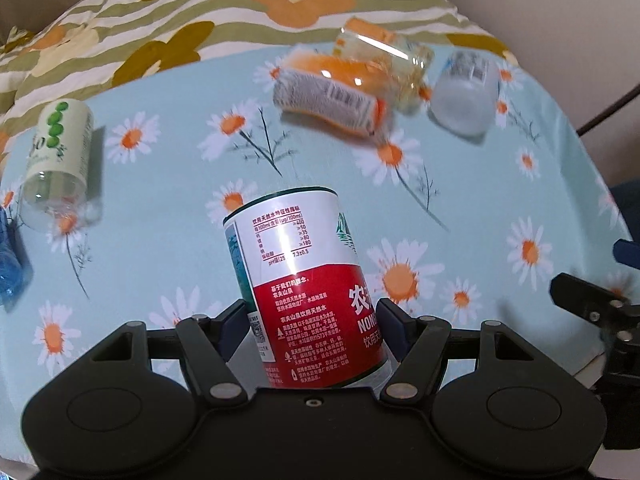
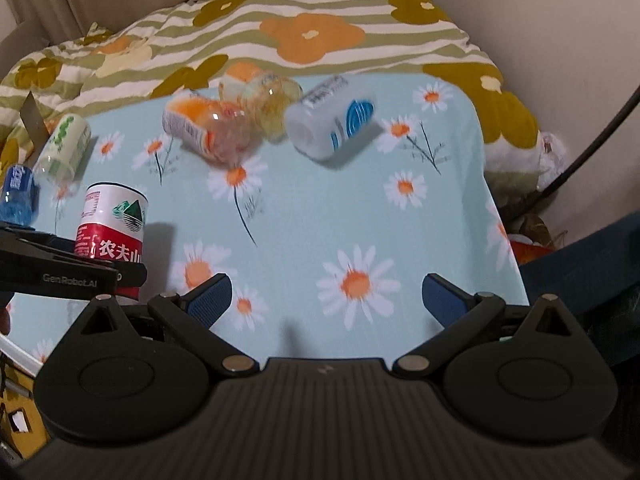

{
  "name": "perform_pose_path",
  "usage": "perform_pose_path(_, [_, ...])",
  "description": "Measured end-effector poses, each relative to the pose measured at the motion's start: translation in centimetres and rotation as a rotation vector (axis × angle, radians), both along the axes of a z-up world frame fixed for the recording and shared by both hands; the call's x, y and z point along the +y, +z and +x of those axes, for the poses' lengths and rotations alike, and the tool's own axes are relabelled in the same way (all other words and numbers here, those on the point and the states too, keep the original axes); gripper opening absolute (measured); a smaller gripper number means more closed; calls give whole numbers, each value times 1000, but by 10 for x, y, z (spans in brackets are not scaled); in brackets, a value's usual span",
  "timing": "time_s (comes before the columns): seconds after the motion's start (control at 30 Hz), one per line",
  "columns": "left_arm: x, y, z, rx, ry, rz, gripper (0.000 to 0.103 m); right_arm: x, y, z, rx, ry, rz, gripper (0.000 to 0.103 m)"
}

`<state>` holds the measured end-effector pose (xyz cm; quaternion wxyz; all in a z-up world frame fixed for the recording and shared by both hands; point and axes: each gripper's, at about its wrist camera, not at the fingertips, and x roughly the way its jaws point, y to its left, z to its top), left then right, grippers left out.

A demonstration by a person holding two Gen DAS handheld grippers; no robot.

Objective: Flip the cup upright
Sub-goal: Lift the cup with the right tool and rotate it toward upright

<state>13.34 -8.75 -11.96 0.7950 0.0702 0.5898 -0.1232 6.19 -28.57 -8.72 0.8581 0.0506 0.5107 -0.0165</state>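
Left tongs [image 1: 314, 322] clenched on red-and-white cup [image 1: 304, 288], cup upright between their blue pads, right tongs [image 2: 326, 300] released and holding nothing, daisy-print desk [image 2: 360, 208] beneath, toppled orange-labelled cup [image 1: 332, 92] well beyond.

We see open daisy cloth [image 2: 320, 216] ahead of the right claw [image 2: 326, 300] (its fingers spread wide). Farther back, the orange cup [image 2: 200, 128], yellow cup [image 2: 268, 100] and white cup [image 2: 332, 120] lie clustered, blocking passage.

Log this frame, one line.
left gripper: shut on red-label cup, upright | right gripper: open, idle | other cups on their sides
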Motion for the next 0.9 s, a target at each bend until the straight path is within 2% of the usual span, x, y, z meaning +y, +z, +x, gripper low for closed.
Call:
perform_pose_path(0.23, [-2,-9,-4,-17,-10,5,74,-4,-6,-8,9,0,1,103])
perform_pose_path(0.27, [-2,-9,-4,-22,-8,2,76,-4,-7,-8,9,1,2,103])
perform_pose_path(0.37, [-3,-8,-5,-43,1,16,98,-3,-6,-10,6,7,-2,103])
perform_pose_path(0.57, [-7,0,-12,-87,-2,40,99,-6,1,-13,-13,20,-6,103])
perform_pose_path(0.77, [2,31,-31,-162,84,6,99,-8,24,-11,-55,79,16,103])
perform_pose_path(0.9, [14,58,-49,-217,147,3,103,0,43,3,-69,152,26,103])
